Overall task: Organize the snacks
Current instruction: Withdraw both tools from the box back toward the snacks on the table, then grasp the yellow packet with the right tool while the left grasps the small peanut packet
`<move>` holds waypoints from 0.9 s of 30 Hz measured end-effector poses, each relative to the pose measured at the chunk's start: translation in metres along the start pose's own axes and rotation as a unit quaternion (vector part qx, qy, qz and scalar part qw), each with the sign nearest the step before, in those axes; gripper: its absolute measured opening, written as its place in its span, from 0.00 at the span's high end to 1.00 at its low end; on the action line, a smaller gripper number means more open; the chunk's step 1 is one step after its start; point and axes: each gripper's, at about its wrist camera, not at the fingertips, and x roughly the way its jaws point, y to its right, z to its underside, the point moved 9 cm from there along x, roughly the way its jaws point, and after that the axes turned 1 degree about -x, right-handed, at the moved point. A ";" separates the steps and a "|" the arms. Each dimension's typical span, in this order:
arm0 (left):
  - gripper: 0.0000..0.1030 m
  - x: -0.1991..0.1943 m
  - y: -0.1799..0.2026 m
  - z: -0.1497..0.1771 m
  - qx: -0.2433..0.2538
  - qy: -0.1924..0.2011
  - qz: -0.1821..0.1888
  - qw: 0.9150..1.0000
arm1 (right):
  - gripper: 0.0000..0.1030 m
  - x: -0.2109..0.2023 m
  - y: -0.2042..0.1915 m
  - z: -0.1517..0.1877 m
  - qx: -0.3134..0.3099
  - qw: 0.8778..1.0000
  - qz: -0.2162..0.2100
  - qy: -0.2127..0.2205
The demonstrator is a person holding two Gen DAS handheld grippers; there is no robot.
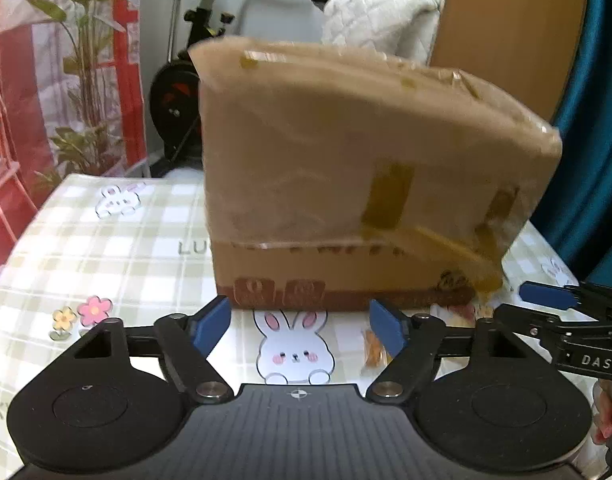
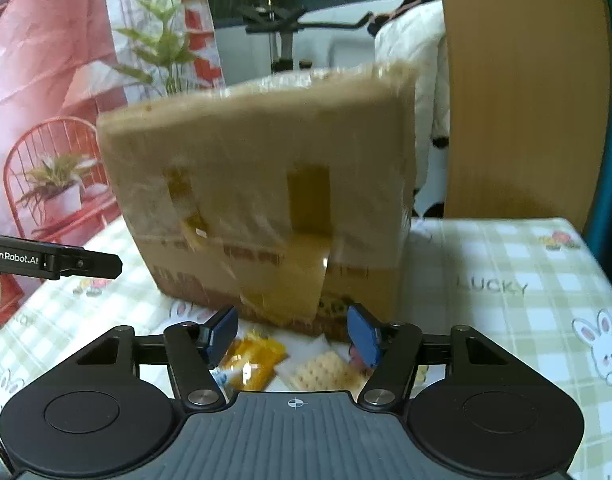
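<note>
A taped cardboard box (image 1: 345,168) stands on the checked rabbit tablecloth (image 1: 106,248), close in front of both grippers. My left gripper (image 1: 300,328) is open just before the box's base, with only the cloth between its blue pads. A small orange snack packet (image 1: 373,350) lies by its right pad. In the right wrist view the box (image 2: 266,184) fills the middle. My right gripper (image 2: 294,336) is open above a yellow snack packet (image 2: 254,360) and a clear packet of crackers (image 2: 321,368) on the cloth; its pads do not press on them.
The right gripper's finger (image 1: 545,294) enters the left view from the right, and the left gripper's arm (image 2: 66,264) shows at the left of the right view. Behind the table stand an exercise bike (image 1: 194,60), a plant (image 2: 162,40), a red wire chair (image 2: 50,160) and a wooden panel (image 2: 521,100).
</note>
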 end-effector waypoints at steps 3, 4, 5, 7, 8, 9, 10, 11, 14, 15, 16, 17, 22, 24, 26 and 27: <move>0.41 0.005 0.002 0.005 0.006 -0.007 0.004 1.000 | 0.66 0.010 -0.003 0.012 -0.001 1.000 -0.007 -0.026; 0.43 0.006 0.002 0.007 0.006 -0.010 0.008 1.000 | 0.68 0.013 -0.004 0.016 -0.004 0.999 -0.005 -0.034; 0.43 0.007 0.002 0.009 0.004 -0.011 0.011 1.000 | 0.71 0.017 -0.007 0.019 -0.007 0.999 -0.008 -0.041; 0.43 0.009 0.004 0.014 0.002 -0.016 0.016 1.000 | 0.71 0.021 -0.011 0.030 -0.012 0.998 -0.015 -0.055; 0.43 0.011 0.004 0.017 0.002 -0.020 0.017 1.000 | 0.72 0.025 -0.016 0.035 -0.018 0.998 -0.020 -0.064; 0.43 0.013 0.004 0.020 0.002 -0.023 0.018 1.000 | 0.74 0.028 -0.020 0.040 -0.021 0.997 -0.024 -0.071; 0.43 0.015 0.005 0.023 0.002 -0.026 0.018 0.999 | 0.75 0.031 -0.024 0.043 -0.023 0.996 -0.028 -0.077; 0.43 0.015 0.005 0.024 0.001 -0.029 0.019 0.999 | 0.76 0.034 -0.028 0.048 -0.025 0.996 -0.032 -0.083; 0.43 0.018 0.004 0.028 -0.002 -0.035 0.020 0.999 | 0.83 0.039 -0.043 0.059 -0.030 0.994 -0.044 -0.099; 0.43 0.019 0.004 0.028 -0.002 -0.036 0.020 0.999 | 0.84 0.041 -0.048 0.061 -0.033 0.993 -0.051 -0.105; 0.43 0.020 0.003 0.029 -0.002 -0.038 0.021 0.999 | 0.84 0.043 -0.054 0.064 -0.037 0.991 -0.058 -0.111; 0.43 0.021 0.004 0.030 -0.003 -0.039 0.021 0.999 | 0.84 0.045 -0.061 0.067 -0.043 0.990 -0.068 -0.120; 0.47 0.023 0.002 0.031 -0.002 -0.041 0.024 0.999 | 0.83 0.048 -0.068 0.062 -0.031 0.991 -0.068 -0.111; 0.47 0.025 0.000 0.032 -0.003 -0.042 0.024 0.999 | 0.77 0.051 -0.055 0.053 -0.008 0.993 -0.050 -0.103; 0.47 0.026 -0.002 0.031 -0.006 -0.041 0.023 0.999 | 0.72 0.057 -0.046 0.049 0.003 0.994 -0.035 -0.103; 0.47 0.027 -0.003 0.031 -0.008 -0.041 0.023 0.999 | 0.72 0.061 -0.042 0.049 0.009 0.994 -0.032 -0.107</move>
